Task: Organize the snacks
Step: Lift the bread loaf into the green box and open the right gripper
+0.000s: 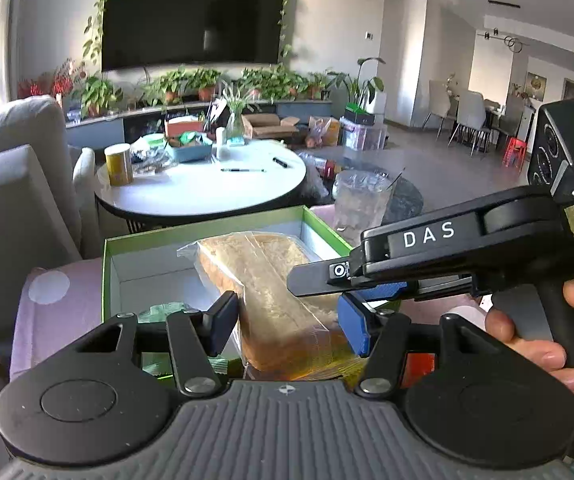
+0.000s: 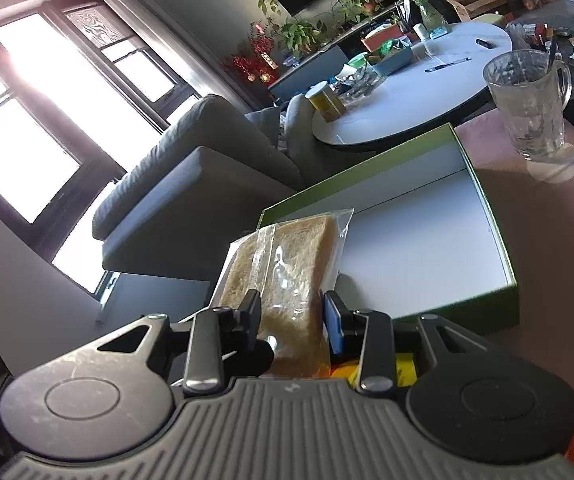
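We hold the bread (image 2: 287, 280) in our right claw (image 2: 291, 320), clamped on its near end, with the bag's long axis running away from us over the near left corner of the open box (image 2: 487, 216). Our left claw (image 1: 289, 320) straddles the same bread, jaws opening, pads looking just clear. The box lies straight ahead on the pink surface (image 2: 547, 240), so the right hand alone carries the bread in.
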The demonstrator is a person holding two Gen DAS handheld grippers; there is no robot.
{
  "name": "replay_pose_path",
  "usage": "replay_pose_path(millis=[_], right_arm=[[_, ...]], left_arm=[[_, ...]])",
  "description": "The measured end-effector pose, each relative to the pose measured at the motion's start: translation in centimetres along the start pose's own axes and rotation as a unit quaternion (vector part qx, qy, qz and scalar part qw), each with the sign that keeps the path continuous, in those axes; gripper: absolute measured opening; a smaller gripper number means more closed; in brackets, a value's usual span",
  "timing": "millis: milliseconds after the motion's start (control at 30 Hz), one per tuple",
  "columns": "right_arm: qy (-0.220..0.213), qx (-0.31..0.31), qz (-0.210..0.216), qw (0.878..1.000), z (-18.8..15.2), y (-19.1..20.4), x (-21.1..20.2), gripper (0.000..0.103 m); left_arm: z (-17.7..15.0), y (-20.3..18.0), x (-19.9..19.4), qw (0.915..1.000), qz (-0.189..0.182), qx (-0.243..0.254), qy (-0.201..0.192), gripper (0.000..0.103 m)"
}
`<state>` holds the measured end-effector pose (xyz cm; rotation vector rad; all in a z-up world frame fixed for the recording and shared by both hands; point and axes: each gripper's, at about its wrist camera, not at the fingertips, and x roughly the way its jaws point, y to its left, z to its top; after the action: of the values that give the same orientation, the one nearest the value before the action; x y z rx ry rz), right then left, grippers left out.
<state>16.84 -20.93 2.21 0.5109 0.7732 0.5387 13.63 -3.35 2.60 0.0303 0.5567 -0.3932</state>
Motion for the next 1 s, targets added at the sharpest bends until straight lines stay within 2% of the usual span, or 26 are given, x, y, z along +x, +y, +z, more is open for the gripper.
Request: replay_pose_path(millis=[233,500,667,1000], right_arm=[[0.010,-0.001,-0.014,1.000,0.9,-0.9,2.0,0.037],[0.035,0.002,-0.019,0.999,0.9,-1.7,4.3,0.037],[0.046,-0.008,-0.020,0.999,0.8,-1.9,4.9,0.037],[0.055,-0.031,-0.036,0.997,1.4,-1.4,5.9,0.037]], left_arm=[[0.3,0.8,2.3,0.9998,0.009,-0.008,0.015,0.052],[-0.9,2.1,3.7,0.9986,0.018,-0.032,0.036,0.054],[-0.9,2.0,3.7,0.9987,0.017,-0.033,0.033,0.059],[-0.5,2.3,4.7,0.9983,0.027,-0.035,0.038,0.061]])
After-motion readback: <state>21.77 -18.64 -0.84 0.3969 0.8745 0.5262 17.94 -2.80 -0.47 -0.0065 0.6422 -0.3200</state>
